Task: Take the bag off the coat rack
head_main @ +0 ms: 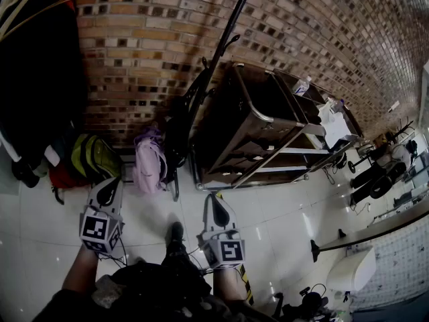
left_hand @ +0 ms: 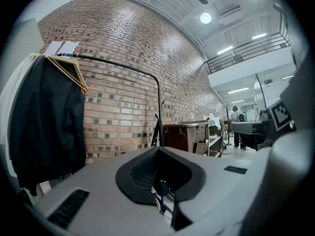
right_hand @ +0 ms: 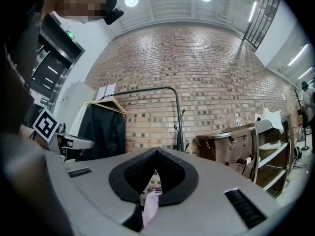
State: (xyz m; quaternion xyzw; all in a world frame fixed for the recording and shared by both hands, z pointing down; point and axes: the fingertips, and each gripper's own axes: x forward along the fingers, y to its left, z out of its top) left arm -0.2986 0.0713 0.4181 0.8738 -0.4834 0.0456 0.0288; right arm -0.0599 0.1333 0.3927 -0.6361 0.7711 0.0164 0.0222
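Observation:
A pink bag [head_main: 149, 163] hangs low at the foot of the black coat rack [head_main: 213, 62], by the brick wall. A dark thing [head_main: 182, 123] hangs on the same pole; I cannot tell what it is. Both grippers are held level over the floor, short of the rack. My left gripper [head_main: 110, 182] is shut and empty, left of the pink bag. My right gripper [head_main: 214, 197] is shut and empty, to the bag's right. In the right gripper view the pink bag [right_hand: 150, 206] shows through the slit below the gripper [right_hand: 156, 150]. The left gripper [left_hand: 158, 149] faces the rack pole [left_hand: 158, 128].
A black coat [head_main: 37, 79] hangs on wooden hangers at the left, with a green and yellow backpack [head_main: 95, 156] below it. A brown metal cart [head_main: 265, 123] stands right of the rack. The person's foot [head_main: 175, 237] is on the glossy white floor.

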